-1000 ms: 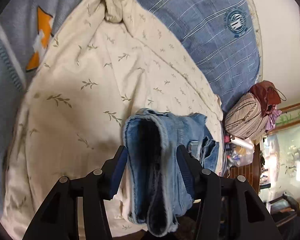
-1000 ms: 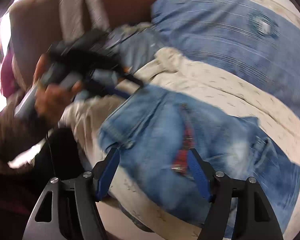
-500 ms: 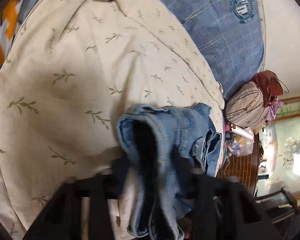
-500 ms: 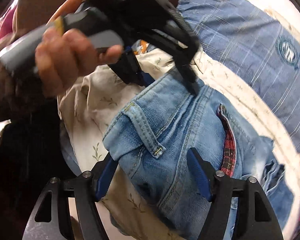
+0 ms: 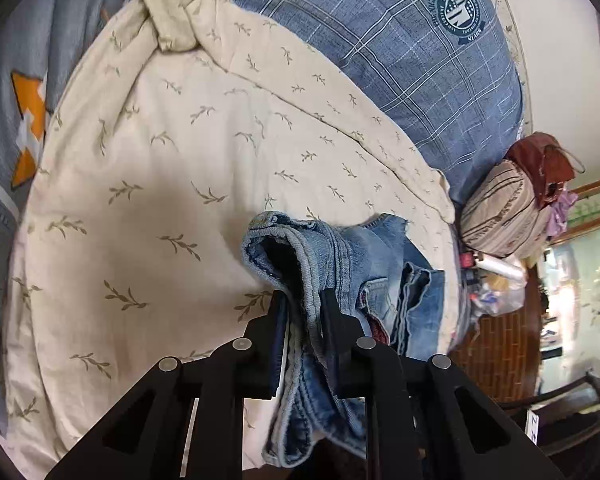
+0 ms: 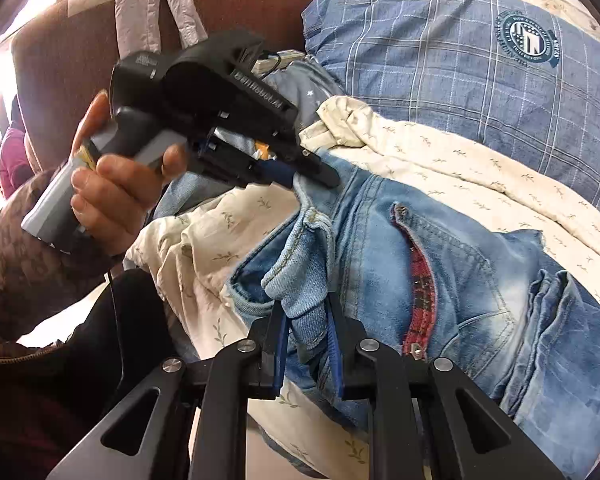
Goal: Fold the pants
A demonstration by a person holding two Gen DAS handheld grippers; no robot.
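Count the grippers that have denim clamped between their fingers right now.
2. The left gripper pinches the jeans at the waistband's far end; the right gripper pinches a waistband fold nearer the camera. Both are closing.

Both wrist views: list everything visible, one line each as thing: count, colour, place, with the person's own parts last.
jeans: one pair, faded blue with red plaid pocket lining, bunched on the cream sheet.
cream sheet: one, cream with olive sprigs, knotted at the far end, spread under the jeans.
plaid bedding: one, blue with a round crest, behind the sheet.
striped bag: one, beige with dark stripes, beyond the bed's edge.
headboard: one, brown, grey cloth draped over it.
left gripper: one, black, jaws closing on a denim edge.
right gripper: one, black with blue pads, jaws closing on a denim fold.
left hand: one, holding the left gripper's grey handle.
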